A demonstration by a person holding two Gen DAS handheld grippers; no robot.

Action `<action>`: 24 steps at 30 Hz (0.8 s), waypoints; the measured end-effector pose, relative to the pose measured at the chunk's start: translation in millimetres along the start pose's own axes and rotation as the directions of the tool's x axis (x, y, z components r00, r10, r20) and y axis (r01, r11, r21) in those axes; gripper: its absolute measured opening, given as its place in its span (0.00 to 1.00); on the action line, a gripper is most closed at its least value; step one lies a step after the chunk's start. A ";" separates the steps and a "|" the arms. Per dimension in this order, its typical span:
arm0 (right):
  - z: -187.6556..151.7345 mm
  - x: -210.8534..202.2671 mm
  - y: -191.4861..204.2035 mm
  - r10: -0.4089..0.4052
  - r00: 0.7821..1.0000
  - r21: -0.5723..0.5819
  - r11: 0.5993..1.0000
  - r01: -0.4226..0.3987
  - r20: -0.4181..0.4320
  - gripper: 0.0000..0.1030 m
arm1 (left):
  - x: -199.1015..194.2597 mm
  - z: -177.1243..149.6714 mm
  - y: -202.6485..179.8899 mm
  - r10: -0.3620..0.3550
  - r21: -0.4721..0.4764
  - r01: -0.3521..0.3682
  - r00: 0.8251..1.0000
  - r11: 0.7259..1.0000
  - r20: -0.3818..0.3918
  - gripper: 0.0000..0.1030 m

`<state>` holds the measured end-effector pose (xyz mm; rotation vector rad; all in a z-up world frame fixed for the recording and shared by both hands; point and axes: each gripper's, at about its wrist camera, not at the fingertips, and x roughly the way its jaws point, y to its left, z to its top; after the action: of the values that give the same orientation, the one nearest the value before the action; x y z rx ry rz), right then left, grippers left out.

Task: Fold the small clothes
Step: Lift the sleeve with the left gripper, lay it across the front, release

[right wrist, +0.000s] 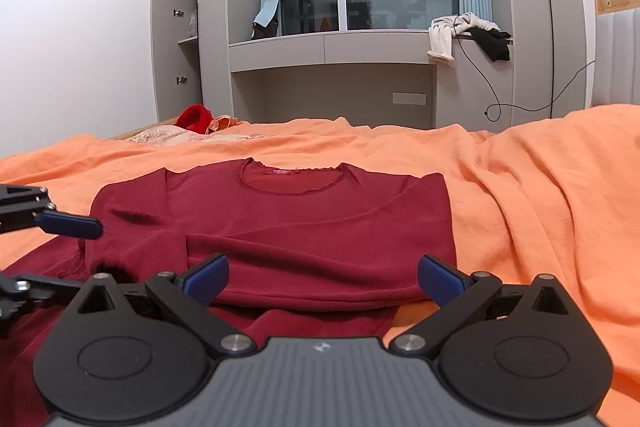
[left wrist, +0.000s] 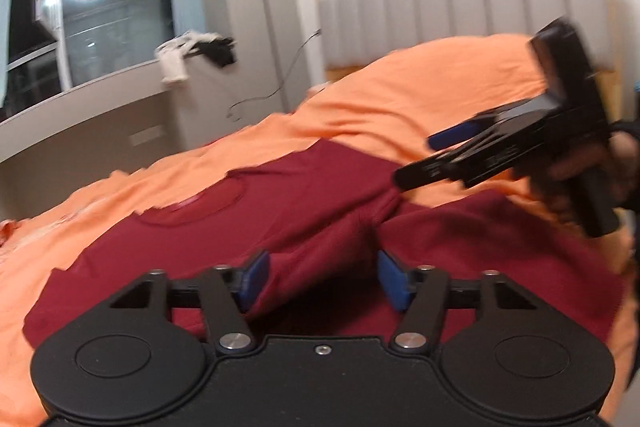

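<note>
An orange sheet (right wrist: 540,195) is spread over the bed, and a dark red shirt (right wrist: 304,227) is laid flat on it, neckline away from the right wrist camera and sleeves folded in over the body. The right gripper (right wrist: 323,277) is seen with its jaws spread wide and empty, just above the shirt's folded lower edge, which lies between the blue pads (right wrist: 206,277). The left gripper (left wrist: 322,277) is held partly open over a raised fold of the shirt; contact with the cloth cannot be told.
</note>
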<state>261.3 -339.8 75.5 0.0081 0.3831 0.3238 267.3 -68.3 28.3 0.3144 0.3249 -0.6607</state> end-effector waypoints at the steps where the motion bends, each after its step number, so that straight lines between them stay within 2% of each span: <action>1: 0.7 1.0 2.6 0.003 1.000 -0.005 1.000 -0.003 0.002 1.00 | -1.7 0.3 0.8 -0.020 0.004 0.020 1.000 1.000 0.007 0.67; 4: 2.4 3.7 11.8 0.011 1.000 -0.030 0.999 -0.011 0.008 1.00 | -12.0 -0.7 9.7 -0.070 0.020 0.070 0.997 0.997 0.039 0.71; 6: 3.4 6.5 19.0 0.014 1.000 -0.062 0.998 -0.013 0.014 1.00 | -18.5 -0.4 24.4 -0.047 -0.026 0.049 0.997 0.998 0.061 0.74; 8: 3.7 8.9 29.1 0.019 1.000 -0.106 0.994 -0.017 0.021 1.00 | -26.0 3.8 43.4 0.013 -0.089 -0.006 0.997 0.996 0.073 0.76; 11: 4.1 11.6 46.8 0.033 0.999 -0.174 0.984 -0.026 0.037 1.00 | -32.5 2.6 79.6 0.175 -0.208 -0.159 0.983 0.965 0.061 0.78; 13: 3.1 13.0 59.6 0.047 0.998 -0.230 0.973 -0.035 0.046 1.00 | -35.3 -0.8 107.3 0.297 -0.305 -0.278 0.955 0.911 0.017 0.78; 14: 1.6 13.6 65.9 0.056 0.997 -0.258 0.965 -0.042 0.047 1.00 | -35.0 -5.6 123.9 0.373 -0.363 -0.356 0.927 0.861 -0.023 0.79; 15: -0.5 13.6 71.1 0.064 0.997 -0.282 0.958 -0.048 0.047 1.00 | -34.7 -10.9 139.5 0.437 -0.423 -0.425 0.897 0.800 -0.074 0.80; 17: -7.2 14.2 84.7 0.077 0.996 -0.352 0.934 -0.056 0.046 1.00 | -35.4 -20.7 169.7 0.496 -0.536 -0.496 0.854 0.684 -0.158 0.78; 18: -9.6 14.7 90.1 0.080 0.996 -0.382 0.923 -0.057 0.044 1.00 | -34.9 -30.4 186.5 0.501 -0.602 -0.498 0.846 0.624 -0.181 0.77; 20: -17.3 15.5 102.5 0.081 0.996 -0.450 0.891 -0.055 0.040 1.00 | -32.1 -43.9 210.8 0.477 -0.675 -0.482 0.853 0.559 -0.213 0.69; 22: -24.1 17.9 114.1 0.080 0.996 -0.500 0.864 -0.051 0.037 1.00 | -26.5 -53.2 225.1 0.453 -0.714 -0.464 0.862 0.525 -0.227 0.65; 24: -30.4 19.9 123.0 0.073 0.997 -0.543 0.839 -0.040 0.039 1.00 | -23.9 -58.9 233.5 0.445 -0.735 -0.447 0.868 0.510 -0.219 0.64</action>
<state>229.6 -218.6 48.4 -0.5318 0.2216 0.4823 387.8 141.5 26.4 -0.4397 0.4789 0.0488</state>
